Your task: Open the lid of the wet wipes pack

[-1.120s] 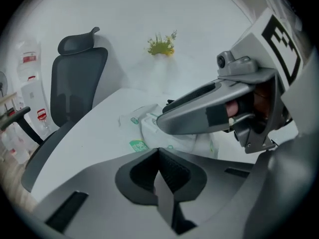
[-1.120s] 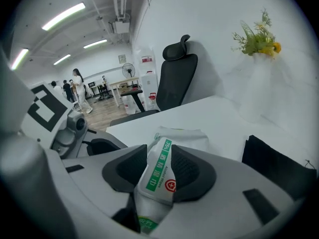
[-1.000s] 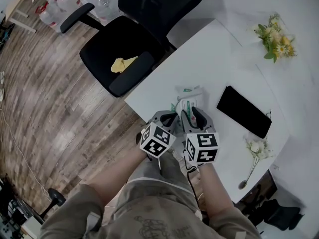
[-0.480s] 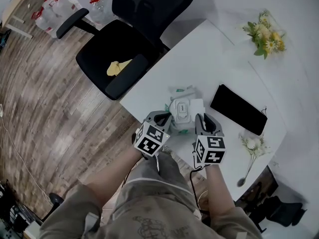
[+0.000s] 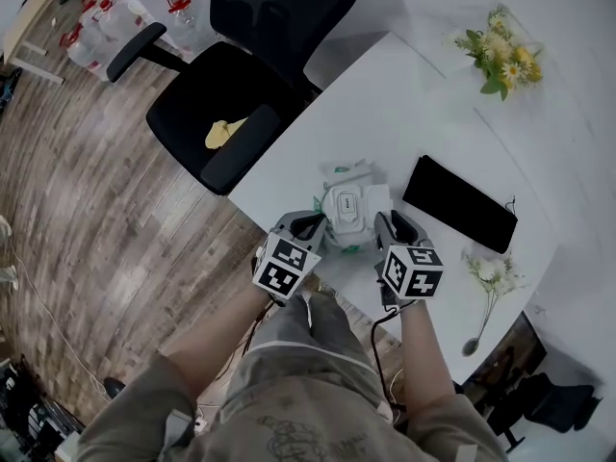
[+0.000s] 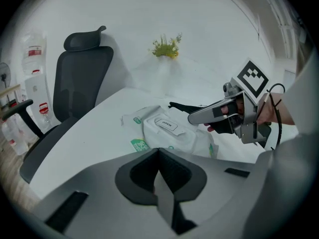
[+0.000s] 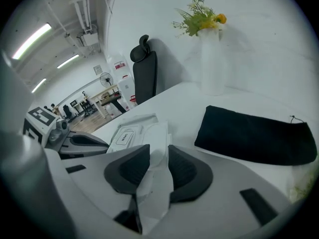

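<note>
Only own view shows lid (image 7: pixel 157 131) between opening jaws, right hand-held gripper (image 7: pixel 158 152); left hand-held gripper (image 6: pixel 158 150) closed.

You can read only one word: "OPEN", in dark capitals on a small white rectangular label (image 6: pixel 167 124). It sits on the hard white flip lid (image 6: pixel 154 129) of the soft white wet wipes pack (image 6: pixel 204 144). The green patch (image 6: pixel 140 144) on that pack's front has white lettering too small to make out. Your two white cubes, left (image 5: pixel 282 268) and right (image 5: pixel 414 270), bear black-and-white square code markers without letters.
</note>
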Tool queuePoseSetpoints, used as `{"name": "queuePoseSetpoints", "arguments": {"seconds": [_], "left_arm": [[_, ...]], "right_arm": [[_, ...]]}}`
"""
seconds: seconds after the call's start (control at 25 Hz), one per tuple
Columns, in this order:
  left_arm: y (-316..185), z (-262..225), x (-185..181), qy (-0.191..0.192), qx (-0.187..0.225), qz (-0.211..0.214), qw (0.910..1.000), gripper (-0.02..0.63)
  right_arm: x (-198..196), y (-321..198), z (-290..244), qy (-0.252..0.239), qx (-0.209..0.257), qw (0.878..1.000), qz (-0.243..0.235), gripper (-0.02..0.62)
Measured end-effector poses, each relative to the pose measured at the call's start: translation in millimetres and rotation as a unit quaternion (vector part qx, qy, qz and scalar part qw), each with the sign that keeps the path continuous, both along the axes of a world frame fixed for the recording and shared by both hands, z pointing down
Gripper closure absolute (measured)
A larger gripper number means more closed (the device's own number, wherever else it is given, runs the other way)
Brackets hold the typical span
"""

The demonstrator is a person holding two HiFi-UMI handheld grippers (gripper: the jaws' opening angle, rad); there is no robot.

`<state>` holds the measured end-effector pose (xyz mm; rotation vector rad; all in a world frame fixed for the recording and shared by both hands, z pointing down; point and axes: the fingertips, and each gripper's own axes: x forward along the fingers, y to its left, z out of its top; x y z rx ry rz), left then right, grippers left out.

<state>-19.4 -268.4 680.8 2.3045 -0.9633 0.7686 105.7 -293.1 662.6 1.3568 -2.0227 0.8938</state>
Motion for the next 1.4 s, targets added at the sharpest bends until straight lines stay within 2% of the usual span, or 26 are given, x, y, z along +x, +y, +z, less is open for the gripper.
{"name": "queuePoseSetpoints", "arguments": {"seconds": [0.08,0.2,0.56,0.68,0.88,1.16,1.4], "left_arm": [[0.3,-4.1,-0.3,0.014,-0.005,-0.018,0.9997,0.589],[-0.3,-19.8,0.0,0.021,-0.003,-0.021,0.9996,0.589],[-12.7,-119.3,-9.1,0.001,0.080,-0.015,0.9967,0.589],[-12.4,-160.9,-11.6,0.001,0.122,-0.017,0.9924,0.589],[-0.2,-231.1,-18.7,0.029,0.186,-0.049,0.9810,0.589],[27.5,-279.4,-21.7,0.037,0.218,-0.045,0.9741,0.589],[52.7,-314.0,-26.4,0.025,0.261,-0.048,0.9637,0.589]], "right_arm": [[0.0,-0.9,-10.2,0.015,0.008,1.000,-0.011,0.482],[-3.9,-1.6,-36.0,0.017,0.032,0.999,-0.028,0.518],[-18.3,1.5,-149.6,-0.004,0.130,0.988,-0.078,0.541],[-22.4,9.5,-188.6,-0.016,0.161,0.982,-0.093,0.545],[-28.2,30.9,-243.6,-0.022,0.204,0.972,-0.118,0.548],[-31.9,61.3,-298.5,-0.050,0.256,0.957,-0.129,0.552],[-29.4,82.9,-326.0,-0.075,0.288,0.944,-0.140,0.560]]}}
